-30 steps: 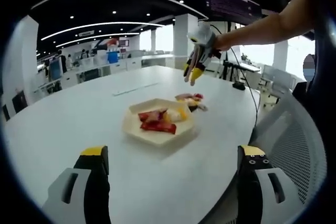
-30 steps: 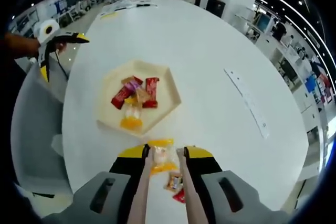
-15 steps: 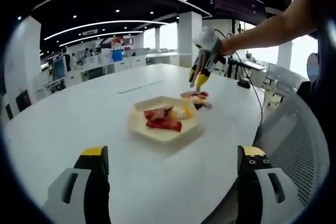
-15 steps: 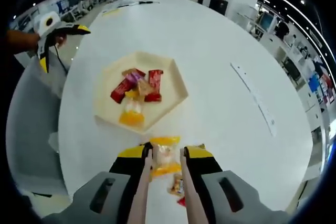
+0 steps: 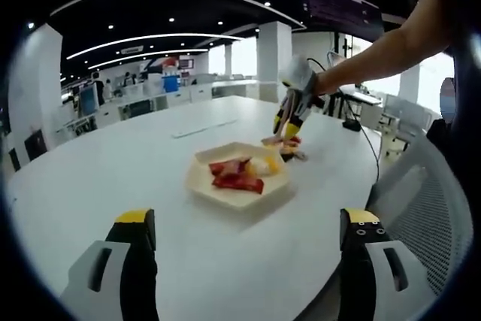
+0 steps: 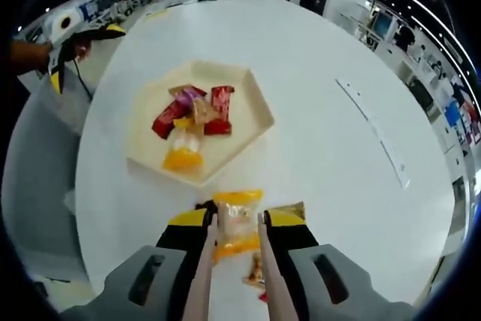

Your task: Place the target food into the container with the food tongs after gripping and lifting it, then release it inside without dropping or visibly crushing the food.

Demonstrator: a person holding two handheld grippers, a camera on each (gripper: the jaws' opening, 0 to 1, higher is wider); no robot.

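Note:
My right gripper (image 6: 237, 219) is shut on a pair of pale food tongs (image 6: 201, 276), whose two arms run forward between its jaws. A clear-and-yellow snack packet (image 6: 237, 225) sits between the tong tips, just beside the cream hexagonal tray (image 6: 255, 103). I cannot tell whether the tips press it. The tray holds red-wrapped bars (image 6: 169, 116) and a yellow packet (image 6: 183, 154). In the left gripper view, the right gripper (image 5: 294, 99) hangs over loose snacks (image 5: 289, 144) behind the tray (image 5: 218, 197). My left gripper (image 5: 248, 217) is open with nothing between its fingers.
The white oval table (image 6: 316, 50) has bare room beyond the tray. More wrapped snacks (image 6: 255, 276) lie under the tongs. A paper strip (image 6: 376, 137) lies to the right. A mesh chair (image 5: 428, 208) stands at the table edge. The left gripper (image 6: 71, 31) shows far left.
The right gripper has come down toward the loose snacks beside the tray, and the yellow packet stays between the tong tips. The left gripper has hardly moved.

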